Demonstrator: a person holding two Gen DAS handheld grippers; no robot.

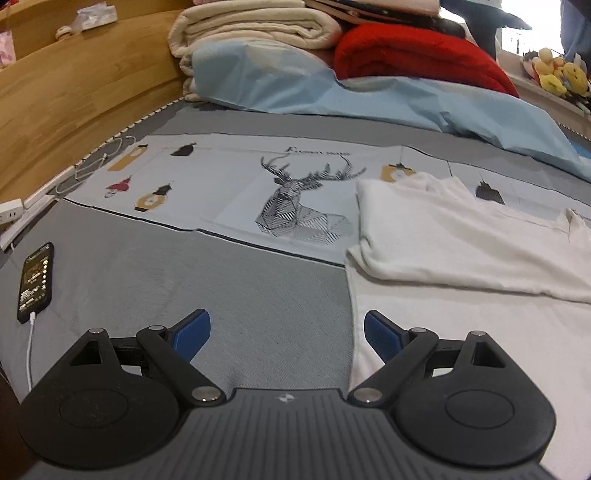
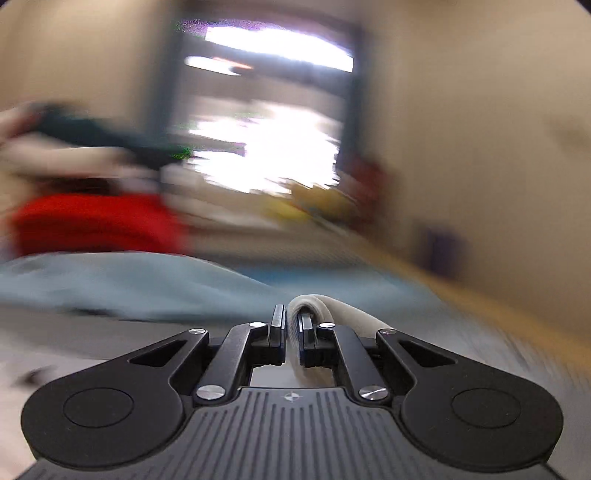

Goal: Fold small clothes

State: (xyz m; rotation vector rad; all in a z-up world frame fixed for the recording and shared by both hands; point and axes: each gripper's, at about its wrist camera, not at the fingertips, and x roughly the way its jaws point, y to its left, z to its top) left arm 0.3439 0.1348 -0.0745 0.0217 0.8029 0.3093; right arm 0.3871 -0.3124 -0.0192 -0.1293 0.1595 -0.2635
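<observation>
While the right tool (image 2: pixel 291 328) pinches white cloth (image 2: pixel 343 314), the left tool (image 1: pixel 287 334) gapes near a phone (image 1: pixel 36 282).

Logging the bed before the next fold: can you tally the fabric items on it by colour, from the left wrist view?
White: 1, the garment being folded
Cream: 1, the folded blanket
Red: 1, the folded blanket
Light blue: 1, the pillow
Total: 4
In the right wrist view, the right tongs pinch a fold of white cloth.
</observation>
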